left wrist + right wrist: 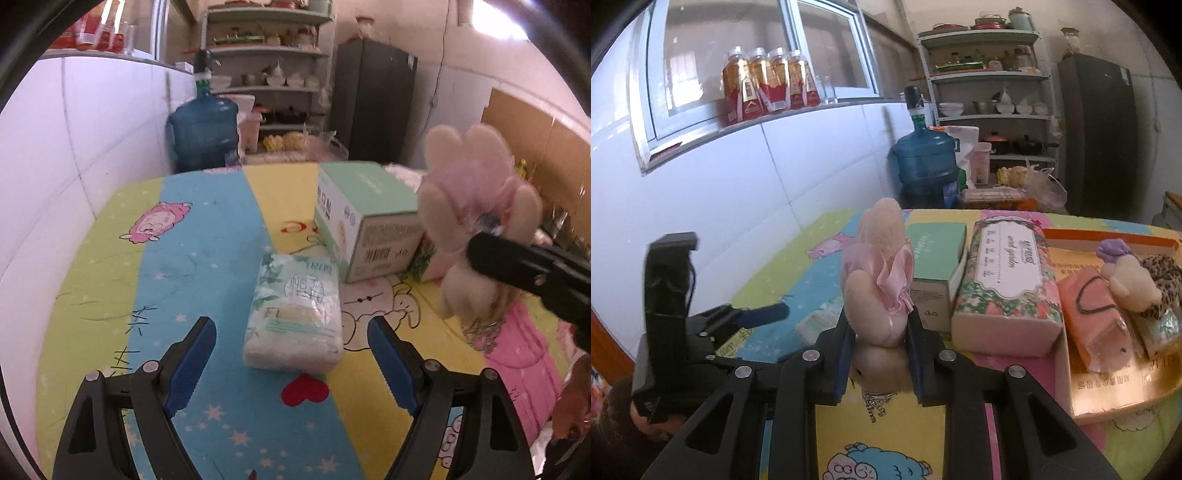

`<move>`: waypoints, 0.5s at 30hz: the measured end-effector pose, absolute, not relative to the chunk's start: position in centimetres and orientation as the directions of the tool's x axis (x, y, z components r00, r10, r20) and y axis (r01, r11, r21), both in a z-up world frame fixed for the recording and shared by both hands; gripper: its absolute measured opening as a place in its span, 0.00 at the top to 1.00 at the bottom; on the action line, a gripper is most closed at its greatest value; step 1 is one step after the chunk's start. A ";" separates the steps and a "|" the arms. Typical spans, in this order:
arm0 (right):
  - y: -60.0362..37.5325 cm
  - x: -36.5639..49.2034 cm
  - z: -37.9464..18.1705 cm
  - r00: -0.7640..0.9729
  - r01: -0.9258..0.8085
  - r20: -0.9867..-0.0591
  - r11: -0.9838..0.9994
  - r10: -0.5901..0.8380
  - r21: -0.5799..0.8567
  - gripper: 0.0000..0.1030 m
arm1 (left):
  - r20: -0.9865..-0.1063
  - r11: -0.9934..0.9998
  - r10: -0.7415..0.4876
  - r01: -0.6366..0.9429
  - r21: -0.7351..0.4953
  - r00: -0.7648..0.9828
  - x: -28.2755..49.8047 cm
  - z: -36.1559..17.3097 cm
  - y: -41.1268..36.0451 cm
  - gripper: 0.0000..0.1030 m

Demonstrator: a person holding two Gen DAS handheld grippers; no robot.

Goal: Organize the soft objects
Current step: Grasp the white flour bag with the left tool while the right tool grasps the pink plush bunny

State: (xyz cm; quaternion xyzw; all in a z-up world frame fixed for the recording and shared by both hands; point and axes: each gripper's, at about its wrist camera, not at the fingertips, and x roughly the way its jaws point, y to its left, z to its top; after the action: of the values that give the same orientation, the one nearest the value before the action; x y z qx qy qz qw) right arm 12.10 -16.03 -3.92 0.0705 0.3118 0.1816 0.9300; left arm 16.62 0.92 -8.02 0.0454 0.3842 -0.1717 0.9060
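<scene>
My right gripper (877,347) holds a cream plush rabbit (877,280) clear of the surface (207,258), its fingers (839,363) closed most of the way and pressed into the toy's body just below the pink ribbon (894,280); a metal keychain (877,402) dangles beneath. From the left wrist camera the same toy hangs in the air off to the right, above the pink edge of the cartoon-printed mat. My left gripper (291,343) stands wide open and holds nothing, lined up just short of a soft pack of tissues (293,314) lying flat on the blue stripe, with a green-and-white carton (364,218) close behind it.

I judge the rabbit light and very squashy: it gives under the pads, so the grip sits deep and is unlikely to slip, though the loose chain may swing or snag. The tissue pack looks light too, with slick plastic wrap that will dent; I would take it across its short width near the middle, closing gently.

To the right, a floral tissue box (1008,280), an orange wrapped roll (1097,317) and a second small plush (1134,280) already crowd a shallow cardboard tray (1108,391), probably where these go
</scene>
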 end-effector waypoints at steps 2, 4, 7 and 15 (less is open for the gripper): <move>-16.3 12.1 -3.9 0.740 -0.291 -0.552 0.923 0.384 0.252 0.74 | -0.729 0.940 -0.249 0.340 -0.023 0.638 17.1 -8.4 0.4 0.19; -16.5 12.0 -4.0 0.741 -0.288 -0.550 0.923 0.385 0.257 0.74 | -0.744 0.942 -0.224 0.335 -0.001 0.630 17.5 -8.6 0.0 0.19; -16.8 12.0 -4.1 0.741 -0.284 -0.550 0.922 0.385 0.263 0.74 | -0.758 0.947 -0.200 0.322 0.013 0.621 18.0 -9.0 -0.3 0.19; -17.2 12.1 -4.5 0.736 -0.276 -0.555 0.920 0.388 0.277 0.74 | -0.761 0.955 -0.233 0.290 -0.062 0.605 18.3 -9.2 0.9 0.48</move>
State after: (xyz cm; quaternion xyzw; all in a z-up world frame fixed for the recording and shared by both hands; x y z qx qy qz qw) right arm 12.07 -17.19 -4.47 0.0882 0.3165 0.1790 0.9274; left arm 18.29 0.91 -9.18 0.0339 0.4196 -0.1460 0.8953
